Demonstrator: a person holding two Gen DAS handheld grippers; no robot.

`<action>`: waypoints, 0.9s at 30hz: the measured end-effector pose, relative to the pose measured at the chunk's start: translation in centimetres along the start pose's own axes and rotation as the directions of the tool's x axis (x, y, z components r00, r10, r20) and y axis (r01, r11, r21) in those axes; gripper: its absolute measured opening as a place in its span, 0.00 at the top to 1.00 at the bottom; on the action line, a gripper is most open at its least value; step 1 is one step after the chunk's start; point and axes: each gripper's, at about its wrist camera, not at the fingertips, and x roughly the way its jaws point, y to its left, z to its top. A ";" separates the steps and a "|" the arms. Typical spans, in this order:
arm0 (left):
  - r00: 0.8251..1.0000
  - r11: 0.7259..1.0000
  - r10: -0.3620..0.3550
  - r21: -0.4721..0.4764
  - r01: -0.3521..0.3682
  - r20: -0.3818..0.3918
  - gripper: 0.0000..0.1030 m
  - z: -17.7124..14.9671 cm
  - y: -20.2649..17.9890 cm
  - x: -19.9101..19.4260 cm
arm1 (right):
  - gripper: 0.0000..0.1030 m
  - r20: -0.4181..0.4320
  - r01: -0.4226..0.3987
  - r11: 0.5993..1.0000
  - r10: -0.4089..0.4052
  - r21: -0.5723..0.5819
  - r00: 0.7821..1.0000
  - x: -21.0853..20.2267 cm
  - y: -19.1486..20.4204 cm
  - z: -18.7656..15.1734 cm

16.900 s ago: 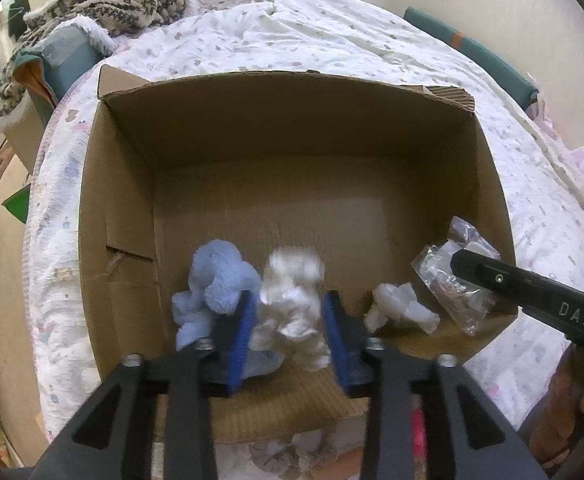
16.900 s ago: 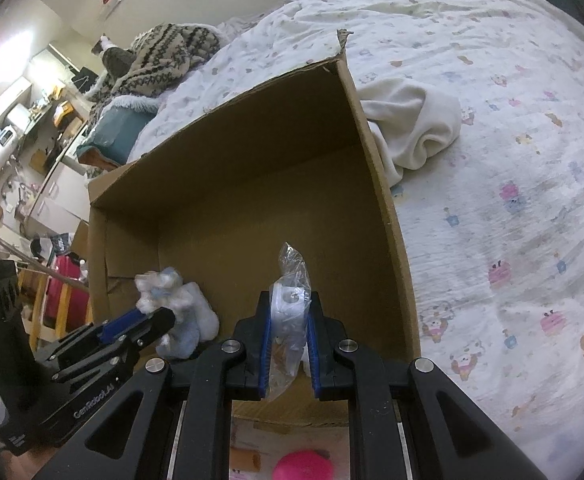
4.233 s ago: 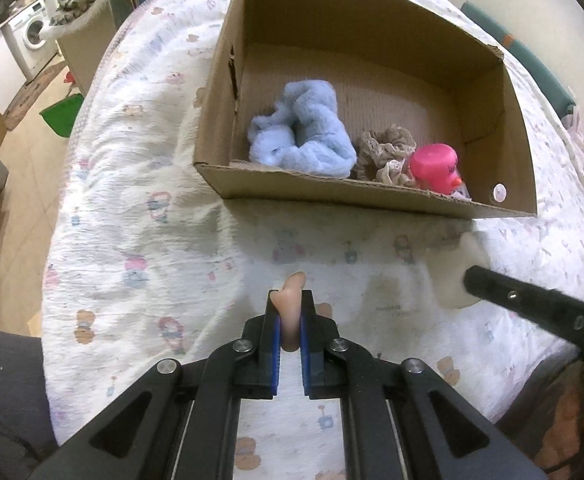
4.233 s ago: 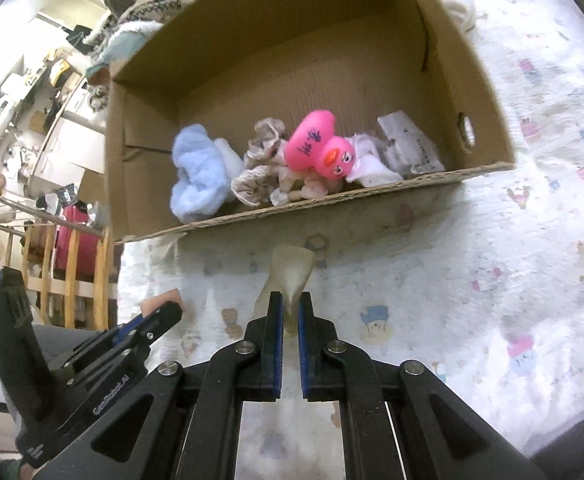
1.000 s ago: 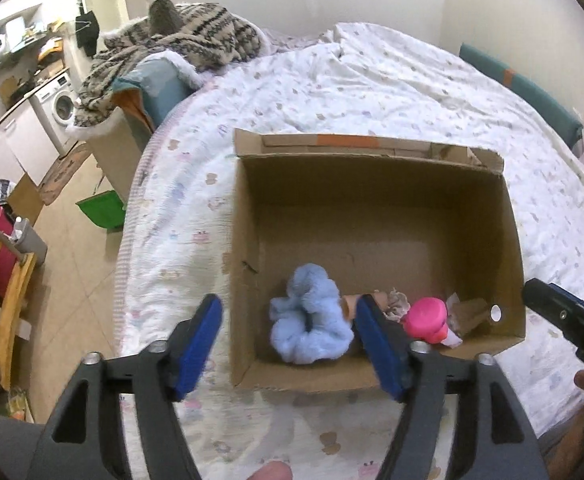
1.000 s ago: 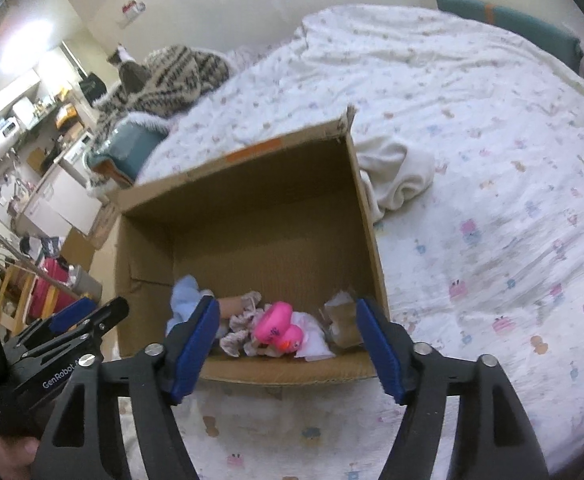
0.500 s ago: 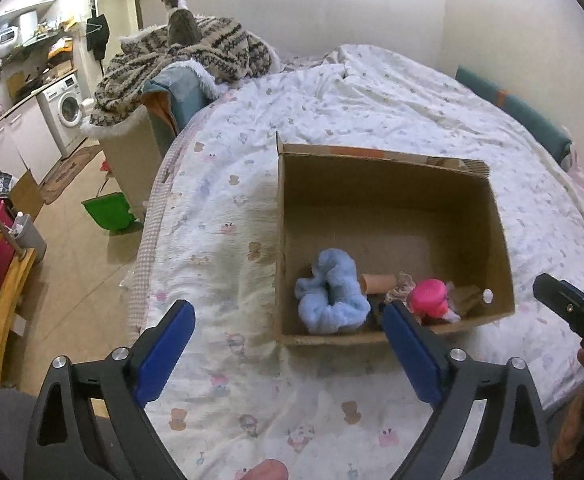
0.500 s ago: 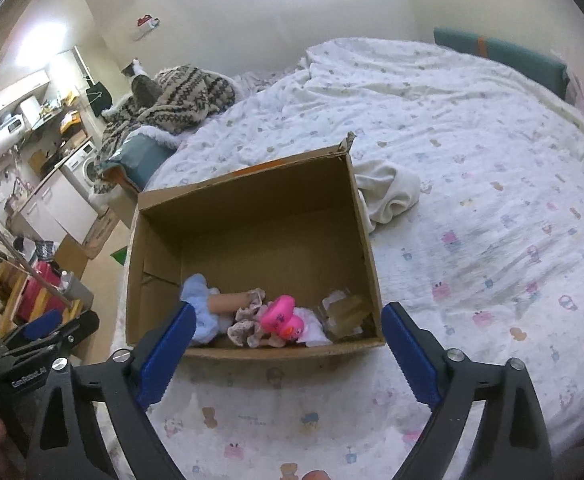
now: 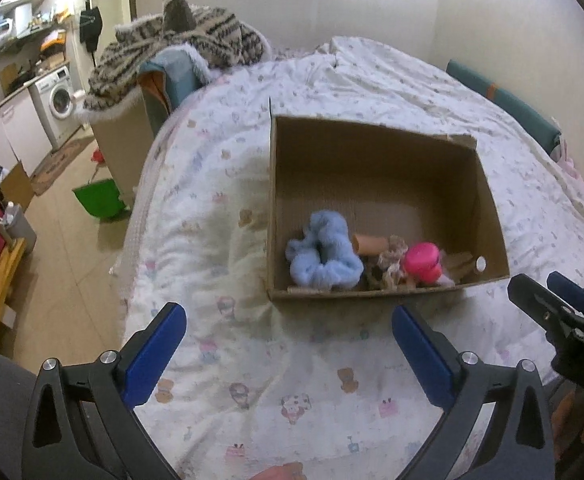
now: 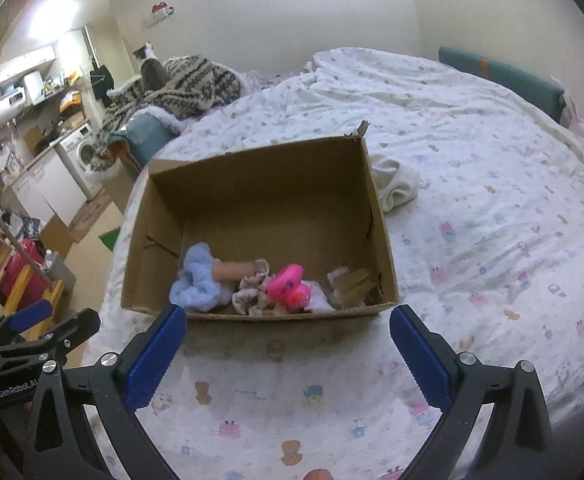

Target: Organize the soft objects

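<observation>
I hold my left gripper (image 9: 288, 322) over the printed bedspread (image 9: 220, 208), and its jaws are opening wide with only bedding showing between them. My right gripper (image 10: 288, 324) has its blue pads spread fully apart and nothing between them either. Just ahead of both tools sits the cardboard box (image 10: 252, 184), open at the top, its near wall just beyond my fingertips. The soft things lie in a row along that near wall: a fluffy blue scrunchie (image 10: 196, 284) on my left, a tan roll (image 10: 232, 270) lying against it, a beige frilly scrunchie (image 10: 252, 286) in the middle, then a pink rubber duck (image 10: 288, 286), and crumpled brownish pieces (image 10: 350, 282) in the right corner. To the right of the box, a cream cloth (image 10: 396, 180) lies bunched on the bed, touching the box's side.
</observation>
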 end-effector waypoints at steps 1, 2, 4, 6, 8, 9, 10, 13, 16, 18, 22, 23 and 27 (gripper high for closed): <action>1.000 1.000 0.003 -0.002 -0.003 -0.005 0.00 0.0 0.1 0.3 | 0.00 0.000 0.008 1.000 -0.008 -0.008 1.000 0.2 0.2 0.0; 1.000 1.000 0.005 -0.001 -0.005 -0.005 0.00 0.0 0.0 0.4 | 0.00 0.003 0.012 1.000 -0.012 -0.010 1.000 0.3 0.3 0.0; 1.000 1.000 0.006 -0.004 -0.006 0.001 0.00 0.0 0.0 0.4 | 0.00 0.006 0.009 1.000 -0.009 -0.004 1.000 0.5 0.3 0.0; 1.000 1.000 -0.002 -0.008 0.002 0.000 0.00 0.0 0.1 0.5 | 0.00 -0.002 0.009 1.000 -0.009 0.005 1.000 0.9 0.1 0.0; 1.000 1.000 -0.001 -0.014 0.001 -0.004 0.00 0.1 0.1 0.7 | 0.00 -0.007 0.005 1.000 -0.005 0.011 1.000 1.1 0.0 0.0; 1.000 1.000 -0.002 -0.017 0.002 -0.008 0.00 0.1 0.1 0.8 | 0.00 -0.008 0.006 1.000 -0.006 0.014 1.000 1.2 0.0 0.1; 1.000 1.000 -0.004 -0.019 0.003 -0.011 0.00 0.2 0.1 0.9 | 0.00 -0.009 0.005 1.000 -0.005 0.015 1.000 1.3 0.0 0.1; 1.000 1.000 -0.008 -0.018 0.007 -0.014 0.00 0.3 0.0 1.1 | 0.00 -0.009 0.007 1.000 -0.006 0.013 1.000 1.3 0.0 0.1; 1.000 1.000 -0.012 -0.020 0.012 -0.012 0.00 0.3 0.0 1.1 | 0.00 -0.008 0.005 1.000 -0.005 0.015 1.000 1.3 0.0 0.1; 1.000 1.000 -0.014 -0.021 0.014 -0.015 0.00 0.4 -0.1 1.2 | 0.00 -0.009 0.006 1.000 -0.006 0.015 1.000 1.3 0.0 0.1; 1.000 1.000 -0.012 -0.027 0.012 -0.027 0.00 0.5 0.1 1.4 | 0.00 -0.009 0.004 1.000 -0.004 0.015 1.000 1.3 0.0 0.1; 1.000 0.999 -0.013 -0.030 0.012 -0.029 0.00 0.5 0.2 1.5 | 0.00 -0.009 0.005 1.000 -0.005 0.014 1.000 1.3 0.0 0.1; 0.999 0.999 -0.012 -0.042 0.011 -0.040 0.00 0.5 0.4 1.7 | 0.00 -0.008 0.005 1.000 -0.005 0.014 1.000 1.2 0.0 0.1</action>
